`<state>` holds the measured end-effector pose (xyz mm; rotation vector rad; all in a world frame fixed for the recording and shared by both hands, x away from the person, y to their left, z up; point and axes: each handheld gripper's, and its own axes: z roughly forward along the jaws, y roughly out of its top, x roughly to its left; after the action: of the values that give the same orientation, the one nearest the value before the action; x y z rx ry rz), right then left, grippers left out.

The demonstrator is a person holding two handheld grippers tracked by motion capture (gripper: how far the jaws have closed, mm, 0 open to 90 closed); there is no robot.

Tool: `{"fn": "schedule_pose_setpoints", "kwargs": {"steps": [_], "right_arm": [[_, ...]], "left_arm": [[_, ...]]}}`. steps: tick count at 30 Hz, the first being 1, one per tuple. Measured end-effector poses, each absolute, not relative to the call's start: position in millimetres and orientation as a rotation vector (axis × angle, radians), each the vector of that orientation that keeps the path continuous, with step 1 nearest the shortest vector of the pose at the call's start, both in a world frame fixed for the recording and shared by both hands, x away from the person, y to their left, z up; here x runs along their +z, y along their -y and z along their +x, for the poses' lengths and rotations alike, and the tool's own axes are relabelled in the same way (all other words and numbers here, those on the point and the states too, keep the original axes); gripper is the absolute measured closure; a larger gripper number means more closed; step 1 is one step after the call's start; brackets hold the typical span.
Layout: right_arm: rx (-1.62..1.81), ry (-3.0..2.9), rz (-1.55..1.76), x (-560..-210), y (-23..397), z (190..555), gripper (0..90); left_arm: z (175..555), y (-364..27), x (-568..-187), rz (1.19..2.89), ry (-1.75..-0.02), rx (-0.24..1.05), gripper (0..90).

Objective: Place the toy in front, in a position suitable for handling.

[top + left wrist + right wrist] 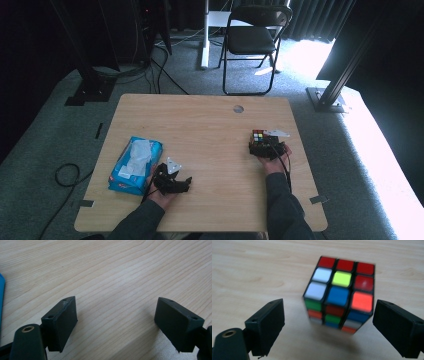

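My right gripper (328, 322) is spread wide, jaws either side of the puzzle cube (339, 293) with clear gaps to both, so nothing is pinched. The cube sits on the wooden table (210, 135) right ahead of the jaws, nearer the right one, slightly blurred in the right gripper view; top face shows red, white, yellow-green, blue and orange stickers, the near side green, red, orange and blue. In the high view the cube (259, 138) is on the table's right half, just past my right gripper (267, 147), which is held in my right hand (274, 161). My left gripper (116, 325) is also spread wide, empty, only bare wood grain between its jaws. In the high view it (175, 184) rests low on the left half of the table, pointing roughly toward the middle, well apart from the cube. Just beside it, on its outer side, lies a blue tissue pack (135, 164) (its blue edge shows at the left of the left gripper view), flat on the table, near my left hand (161, 197).
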<state>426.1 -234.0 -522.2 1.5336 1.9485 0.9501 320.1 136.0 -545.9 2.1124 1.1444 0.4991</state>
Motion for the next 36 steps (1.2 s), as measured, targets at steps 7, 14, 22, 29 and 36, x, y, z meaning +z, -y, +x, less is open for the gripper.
{"fn": "schedule_pose_setpoints", "kwargs": {"steps": [7,14,22,29,36], "right_arm": [[0.931,-1.918,1.582,-527,232,445,14.3],[0.924,-1.914,1.597,-528,231,449,31.0],[0.950,-1.921,1.546,-526,229,447,33.5],[0.970,-1.977,1.456,-521,213,441,33.5],[0.992,-2.055,1.330,-515,189,436,33.5]], "left_arm": [[320,-136,-546,2.112,-1.144,0.500,18.5],[320,-136,-546,2.112,-1.144,0.500,18.5],[320,-136,-546,2.112,-1.144,0.499,18.4],[320,-136,-546,2.112,-1.144,0.499,18.5],[320,-136,-546,2.112,-1.144,0.499,18.5]]}}
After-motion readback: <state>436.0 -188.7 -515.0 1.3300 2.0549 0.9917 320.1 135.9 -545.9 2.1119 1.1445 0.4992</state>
